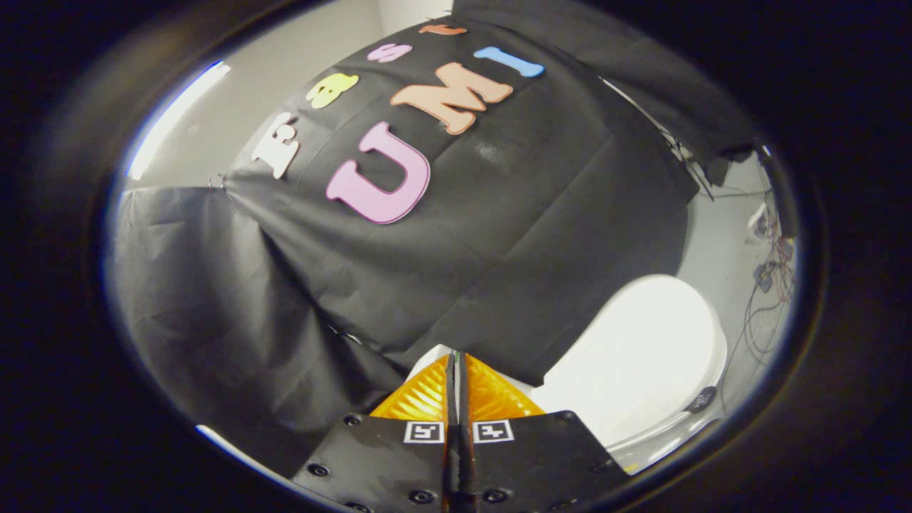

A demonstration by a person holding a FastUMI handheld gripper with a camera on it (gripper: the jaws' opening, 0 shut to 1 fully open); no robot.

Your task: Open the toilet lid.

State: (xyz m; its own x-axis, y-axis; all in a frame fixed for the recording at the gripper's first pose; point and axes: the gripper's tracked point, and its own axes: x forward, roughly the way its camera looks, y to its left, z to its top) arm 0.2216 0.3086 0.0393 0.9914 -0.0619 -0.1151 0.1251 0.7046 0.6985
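Low in the frame, the gripper (456,363) has its fingers pressed together, holding nothing; the toilet lid (634,356) lies down at lower right, well aside; risk: closed fingers may slip off its smooth edge.

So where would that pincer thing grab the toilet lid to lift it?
Probably at the lid's thin front rim, near the small dark tab, coming in from the front and low. The lid lies shut and its top is broad and smooth, so only the edge gives the jaws something to pinch. The gripper is shut now, off to the lid's side, so it must open first.
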